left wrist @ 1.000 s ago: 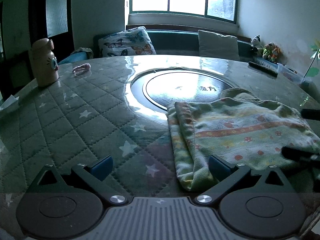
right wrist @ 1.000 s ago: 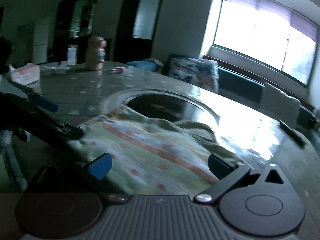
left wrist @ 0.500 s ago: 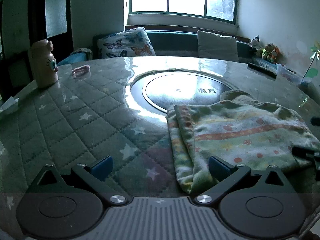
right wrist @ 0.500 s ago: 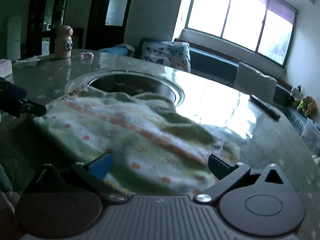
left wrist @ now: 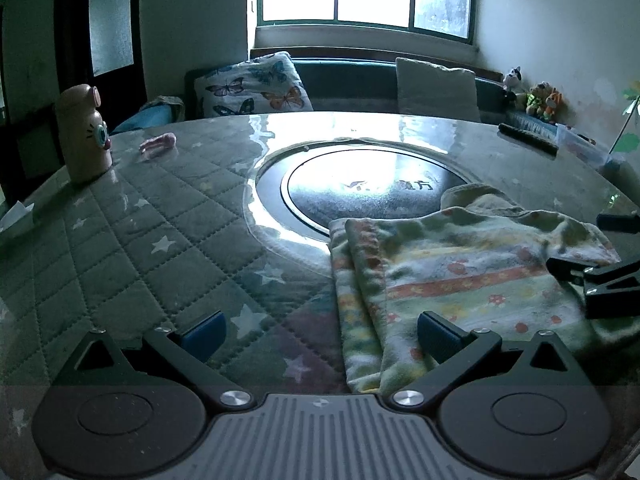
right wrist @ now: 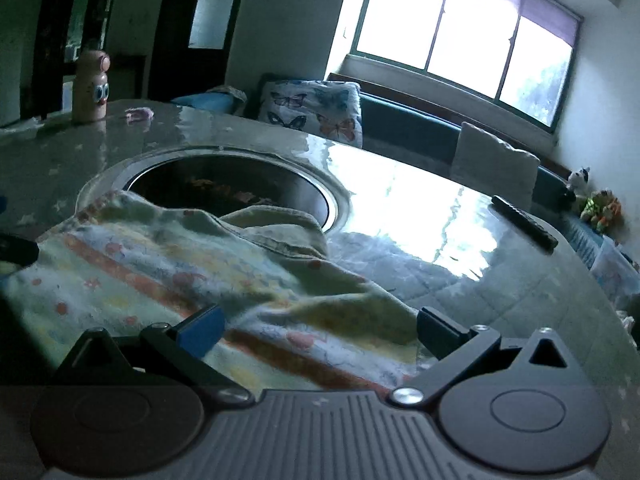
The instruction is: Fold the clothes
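Note:
A pale green garment (left wrist: 452, 276) with orange stripes and small flowers lies folded on the round table, right of centre; its doubled left edge runs toward my left gripper (left wrist: 320, 334). That gripper stands open, low over the table, its right finger over the cloth's near corner. In the right wrist view the same garment (right wrist: 192, 272) spreads rumpled in front of my right gripper (right wrist: 318, 330), which is open just above the cloth's near edge. The right gripper's dark fingers (left wrist: 592, 276) show at the garment's right side in the left wrist view.
The round table (left wrist: 140, 240) has a quilted star cover under glass and a dark round inset (left wrist: 360, 188) at its centre. A pink cartoon bottle (left wrist: 82, 132) and a small pink item (left wrist: 158, 145) stand far left. A remote (left wrist: 528, 139) lies far right. Cushions line a window bench behind.
The right gripper swung round from the garment's left part to its right near edge, and it shows further into the left view now. My left gripper stayed nearly still. The cloth lies as before.

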Demonstrator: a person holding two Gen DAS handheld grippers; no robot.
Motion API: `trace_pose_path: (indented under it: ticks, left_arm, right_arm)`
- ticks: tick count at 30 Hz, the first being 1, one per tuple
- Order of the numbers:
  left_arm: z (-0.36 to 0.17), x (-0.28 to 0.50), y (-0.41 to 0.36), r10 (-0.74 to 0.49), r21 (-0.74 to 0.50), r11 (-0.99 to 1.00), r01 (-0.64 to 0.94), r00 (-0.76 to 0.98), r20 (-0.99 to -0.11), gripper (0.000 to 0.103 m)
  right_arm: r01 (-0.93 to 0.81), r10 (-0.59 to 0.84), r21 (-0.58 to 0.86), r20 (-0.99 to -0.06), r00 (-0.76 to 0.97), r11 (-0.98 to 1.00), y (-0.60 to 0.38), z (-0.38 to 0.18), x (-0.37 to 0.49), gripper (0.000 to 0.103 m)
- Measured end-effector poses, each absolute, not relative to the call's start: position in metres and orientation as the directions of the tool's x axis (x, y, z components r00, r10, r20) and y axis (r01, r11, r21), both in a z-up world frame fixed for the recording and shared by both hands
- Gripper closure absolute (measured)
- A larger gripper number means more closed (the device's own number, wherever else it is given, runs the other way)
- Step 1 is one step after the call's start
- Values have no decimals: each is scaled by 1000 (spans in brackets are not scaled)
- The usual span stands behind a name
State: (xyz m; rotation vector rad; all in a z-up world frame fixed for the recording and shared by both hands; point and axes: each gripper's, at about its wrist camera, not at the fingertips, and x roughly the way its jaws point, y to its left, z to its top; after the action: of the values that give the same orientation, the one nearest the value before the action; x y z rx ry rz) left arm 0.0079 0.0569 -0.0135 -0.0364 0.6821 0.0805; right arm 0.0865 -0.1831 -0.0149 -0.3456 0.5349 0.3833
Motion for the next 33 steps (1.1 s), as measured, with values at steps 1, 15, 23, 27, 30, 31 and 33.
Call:
trace_pose_path:
  ticks: [1,15,23,27,30,31,33]
  left_arm:
    - [-13,9,57,63,-5,996,-86,772,-633,0]
    - [-15,14,58,67,-22,994,-109,744,-665,0]
    - [-14,14,54,74,-20,993,-117,741,-668,0]
    - [-13,12,53,75,-20,993,-119,742,-667,0]
    - [-12,11,52,76,-21,993,-120,742,-666,0]
    - [-12,11,52,75,-21,993,-120,742,-666,0]
    - [-12,10,51,75,-22,993,-120,743,-665,0]
  right_arm:
    - [-438,264,-220,-543,798,872,-182,-13,86,0]
    - [-463,305,-192,-533,789,865,-162,-15,100,0]
    - [-472,344,-129,-525,779,872,-173,-9,80,0]
    - [-488,370,-93,-534,760,868,-176,-9,71,0]
    - [-501,390,-69,-538,747,863,-177,-9,63,0]
    - [-505,396,-62,-541,742,861,-177,-9,61,0]
    - [-512,407,-48,-546,732,857,-176,-9,58,0]
